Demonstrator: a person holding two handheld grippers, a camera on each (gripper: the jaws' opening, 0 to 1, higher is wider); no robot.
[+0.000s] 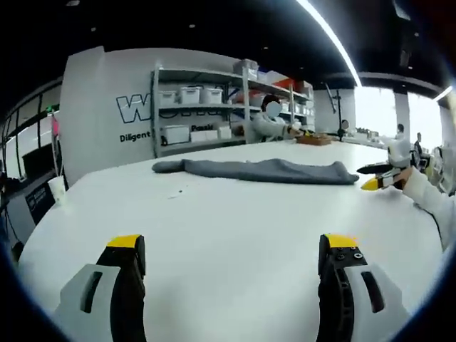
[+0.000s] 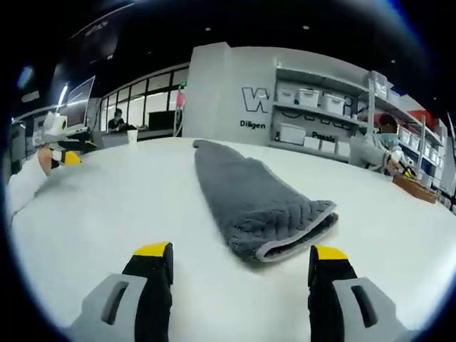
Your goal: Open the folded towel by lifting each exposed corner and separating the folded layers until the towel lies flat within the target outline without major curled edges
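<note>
A folded grey towel (image 2: 249, 203) lies on a white table (image 2: 107, 214). In the right gripper view its long axis runs away from the camera: the near end, with a pale bound edge and layers showing, sits just beyond the jaws, and the far end narrows toward the back of the table. The right gripper (image 2: 241, 258) hovers low over the table with its yellow-tipped jaws spread wide, holding nothing.

In the left gripper view the same towel (image 1: 260, 170) stretches across the picture from side to side, well beyond the left gripper (image 1: 233, 245), whose jaws also stand spread apart and empty. Behind the table stand storage shelves (image 1: 206, 107) with white bins, and a seated person (image 1: 271, 122).
</note>
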